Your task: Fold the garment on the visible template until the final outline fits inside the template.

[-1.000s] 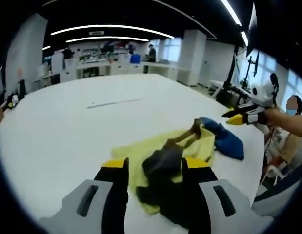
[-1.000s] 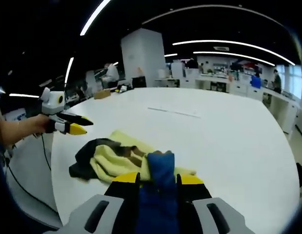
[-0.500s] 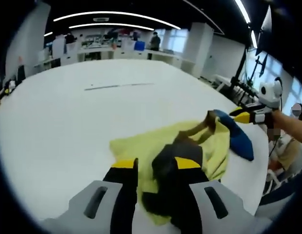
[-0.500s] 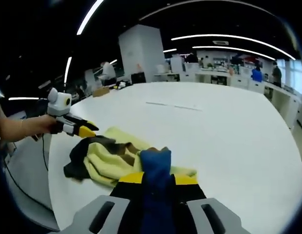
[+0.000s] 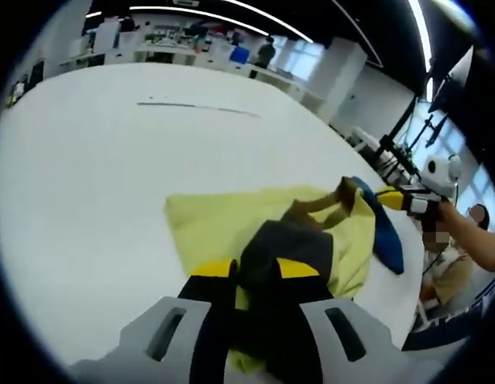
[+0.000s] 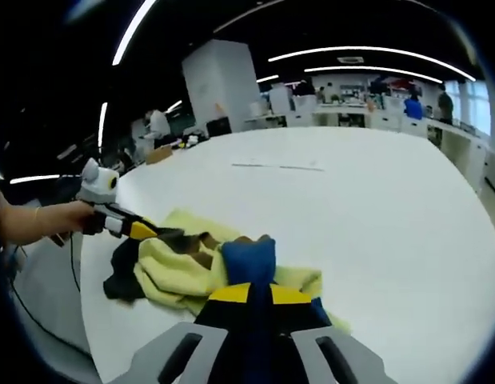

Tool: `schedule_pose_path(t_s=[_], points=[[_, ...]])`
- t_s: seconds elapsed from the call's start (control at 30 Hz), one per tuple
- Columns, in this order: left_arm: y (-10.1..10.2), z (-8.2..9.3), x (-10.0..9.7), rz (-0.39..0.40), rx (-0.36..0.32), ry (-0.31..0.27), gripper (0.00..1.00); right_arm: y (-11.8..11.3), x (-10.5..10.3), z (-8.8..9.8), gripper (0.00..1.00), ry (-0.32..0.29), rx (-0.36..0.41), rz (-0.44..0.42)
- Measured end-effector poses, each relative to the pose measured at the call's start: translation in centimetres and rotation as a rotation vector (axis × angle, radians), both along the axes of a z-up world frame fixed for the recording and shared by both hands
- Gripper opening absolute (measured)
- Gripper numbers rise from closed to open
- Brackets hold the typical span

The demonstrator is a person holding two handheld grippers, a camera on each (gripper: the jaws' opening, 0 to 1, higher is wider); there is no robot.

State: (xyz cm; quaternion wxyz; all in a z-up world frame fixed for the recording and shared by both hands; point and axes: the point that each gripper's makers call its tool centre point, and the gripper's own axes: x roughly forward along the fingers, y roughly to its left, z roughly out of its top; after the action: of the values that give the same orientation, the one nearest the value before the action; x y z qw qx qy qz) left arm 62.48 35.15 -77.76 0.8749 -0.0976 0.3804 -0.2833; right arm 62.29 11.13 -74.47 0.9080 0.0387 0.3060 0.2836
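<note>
Left gripper (image 5: 257, 270) is pinching my garment's (image 5: 231, 224) dark end; right gripper (image 6: 260, 294) is pinching its blue end on the table (image 5: 87, 160).

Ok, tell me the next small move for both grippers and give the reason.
Probably draw the two apart to spread the cloth. The left gripper is shut on the dark grey part, the right gripper on the blue part, and the yellow garment lies bunched between them on the white table.
</note>
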Motion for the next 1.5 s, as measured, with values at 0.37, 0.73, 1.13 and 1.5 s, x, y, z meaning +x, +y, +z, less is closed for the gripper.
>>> schedule_pose_path(t_s=[0.37,0.73,1.13,1.5], points=[[0.2,2.0,0.1,-0.011,0.047,-0.120,0.00,-0.3,-0.2,0.7,0.00,-0.018,-0.004,-0.009],[0.9,6.7,0.2,0.009,0.023,-0.274,0.00,-0.6,-0.2,3.3,0.00,-0.078,0.045,-0.023],[1.1,13.3,0.7,0.050,-0.044,-0.422,0.00,-1.4,0.8,7.1,0.00,-0.153,0.052,-0.038],[2.3,17.1,4.5,0.170,-0.055,-0.553,0.00,-2.2,4.1,9.9,0.00,-0.224,0.041,-0.116]])
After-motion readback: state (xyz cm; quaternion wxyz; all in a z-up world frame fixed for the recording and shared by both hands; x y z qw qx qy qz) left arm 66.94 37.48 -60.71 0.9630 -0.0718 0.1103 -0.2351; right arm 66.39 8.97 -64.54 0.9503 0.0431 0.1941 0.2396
